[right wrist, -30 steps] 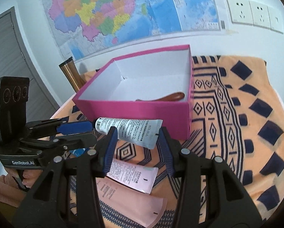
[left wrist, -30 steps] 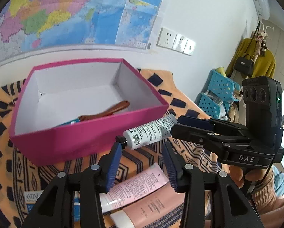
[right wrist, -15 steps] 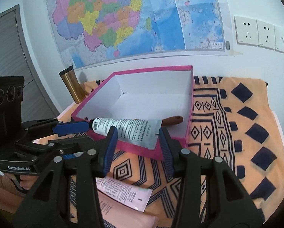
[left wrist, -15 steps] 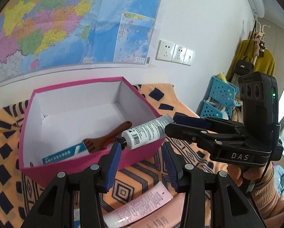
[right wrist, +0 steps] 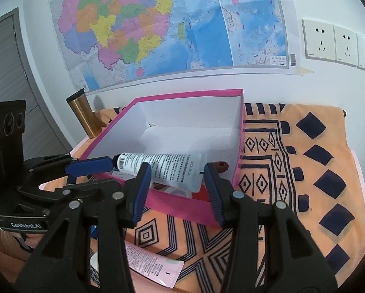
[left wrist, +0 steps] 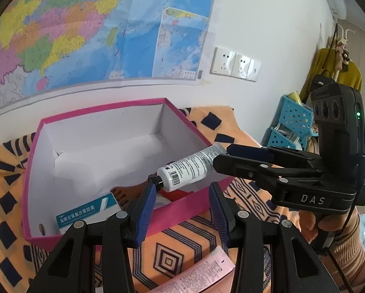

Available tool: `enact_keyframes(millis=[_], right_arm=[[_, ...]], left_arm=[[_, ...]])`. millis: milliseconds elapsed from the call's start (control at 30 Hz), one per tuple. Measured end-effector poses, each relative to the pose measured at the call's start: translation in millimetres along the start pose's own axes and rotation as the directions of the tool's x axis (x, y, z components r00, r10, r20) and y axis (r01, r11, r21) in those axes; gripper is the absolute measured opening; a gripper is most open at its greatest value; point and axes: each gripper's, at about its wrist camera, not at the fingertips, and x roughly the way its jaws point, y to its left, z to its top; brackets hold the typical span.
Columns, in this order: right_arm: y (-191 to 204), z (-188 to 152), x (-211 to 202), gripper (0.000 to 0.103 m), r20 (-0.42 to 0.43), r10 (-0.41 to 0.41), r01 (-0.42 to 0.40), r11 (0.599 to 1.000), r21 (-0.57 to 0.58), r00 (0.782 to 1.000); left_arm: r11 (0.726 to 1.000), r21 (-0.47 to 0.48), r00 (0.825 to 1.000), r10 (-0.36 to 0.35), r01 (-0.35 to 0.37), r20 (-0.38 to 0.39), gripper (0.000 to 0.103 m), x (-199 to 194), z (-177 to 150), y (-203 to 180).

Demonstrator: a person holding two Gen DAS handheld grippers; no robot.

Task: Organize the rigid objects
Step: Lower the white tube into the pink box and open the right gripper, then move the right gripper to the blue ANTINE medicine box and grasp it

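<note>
1. While spread only partway, pinches the white tube (left wrist: 189,168) crosswise in the right claw (right wrist: 175,171): crimped tail against one finger, body against the other.
2. Left claw (left wrist: 182,188) also spread partway, gripping nothing; only the tip of one finger (left wrist: 151,193) touching the tube's black cap.
3. Tube in the air, tilted, over the near wall of the pink box (left wrist: 172,217).
4. Inside the box: a teal-and-white carton (left wrist: 84,212) and a brown wooden handle (right wrist: 219,166).
5. Near the box, on the patterned cloth (right wrist: 304,171) over the table, a pink tube (right wrist: 153,263) lying flat.
</note>
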Motion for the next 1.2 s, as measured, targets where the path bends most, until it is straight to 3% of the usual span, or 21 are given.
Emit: enact_keyframes(millis=[667, 1200], right_arm=[[-1.0, -3.4, 32.9, 0.047, -0.076, -0.023, 0.023, 1.000, -0.009, 0.997], [-5.9, -19.1, 0.3, 0.045, -0.025, 0.021, -0.020, 0.999, 0.038, 0.999]], left_arm=[[0.999, -0.047, 0.996, -0.024, 0.020, -0.083, 0.044, 37.0, 5.9, 14.2], [0.998, -0.049, 0.999, 0.041, -0.041, -0.002, 0.050, -8.8, -15.5, 24.3]])
